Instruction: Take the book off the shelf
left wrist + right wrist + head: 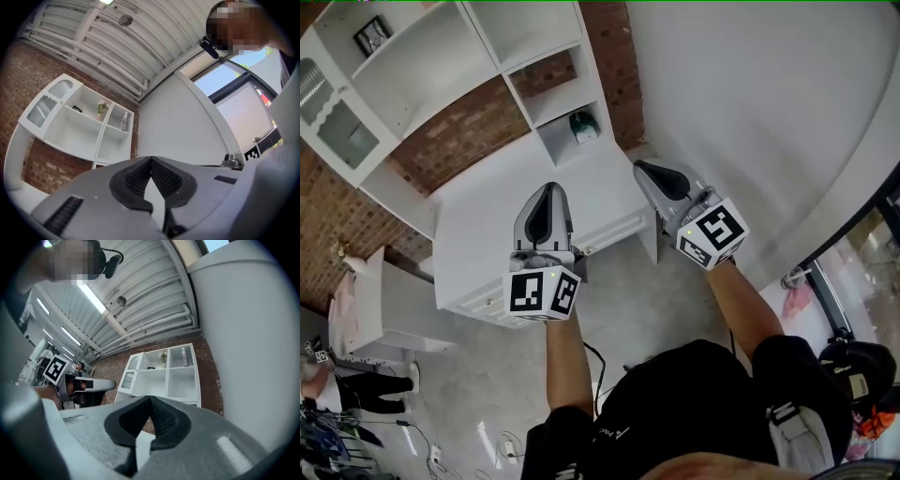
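A slim upright book (123, 121) with a white, red-marked cover stands in the top right compartment of the white shelf unit (70, 136); it also shows in the right gripper view as the book (183, 356). The head view cuts that compartment off. My left gripper (551, 187) is held over the white cabinet top, its jaws shut with nothing between them (150, 159). My right gripper (641, 166) hangs to the right, near the cabinet's corner, also shut and empty (150, 399). Both grippers are well short of the shelf unit.
A small plant (101, 108) and a dark picture frame (372, 36) sit in the compartment left of the book. A green object (583, 127) lies in the lowest cubby. A white cabinet (487, 225) stands below against the brick wall (459, 131). A white wall (750, 103) runs on the right.
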### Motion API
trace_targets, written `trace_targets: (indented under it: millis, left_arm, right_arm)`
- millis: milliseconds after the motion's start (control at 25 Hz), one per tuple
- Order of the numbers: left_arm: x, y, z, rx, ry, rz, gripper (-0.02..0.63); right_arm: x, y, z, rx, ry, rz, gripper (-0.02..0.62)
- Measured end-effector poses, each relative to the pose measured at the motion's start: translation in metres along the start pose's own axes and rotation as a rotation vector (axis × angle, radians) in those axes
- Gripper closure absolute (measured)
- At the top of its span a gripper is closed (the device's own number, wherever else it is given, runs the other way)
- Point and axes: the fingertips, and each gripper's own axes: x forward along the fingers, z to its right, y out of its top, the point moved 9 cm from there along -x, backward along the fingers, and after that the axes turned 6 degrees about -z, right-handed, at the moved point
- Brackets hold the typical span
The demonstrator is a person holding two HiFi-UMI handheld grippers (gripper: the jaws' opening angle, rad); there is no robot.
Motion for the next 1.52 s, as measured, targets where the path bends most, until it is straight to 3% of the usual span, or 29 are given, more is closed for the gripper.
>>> trace_targets:
  millis: [440, 720, 1000, 1280, 1520]
  left_arm:
    - [0.039, 0.018, -0.059, -0.085, -0.011, 0.037, 0.607]
    - [0.098, 0.016, -0.089, -0.068, 0.016, 0.037, 0.607]
    - [0.208, 0.031, -0.117, 0.007, 0.064, 0.051, 0.577]
    - [0.345, 0.091, -0.146, 0.117, 0.134, 0.079, 0.486]
    - [0.445, 0.137, -0.171, 0.133, 0.185, 0.079, 0.405]
  right_arm:
    - [0.054, 0.023, 0.024, 0.002, -0.018, 0.02, 0.595]
    - [0.102, 0.016, 0.075, -0.051, -0.006, 0.05, 0.595]
    - [0.16, 0.004, 0.171, -0.084, 0.023, 0.101, 0.595]
    - [0.23, 0.02, 0.278, -0.14, 0.059, 0.137, 0.595]
    - [0.285, 0.037, 0.35, -0.187, 0.111, 0.142, 0.595]
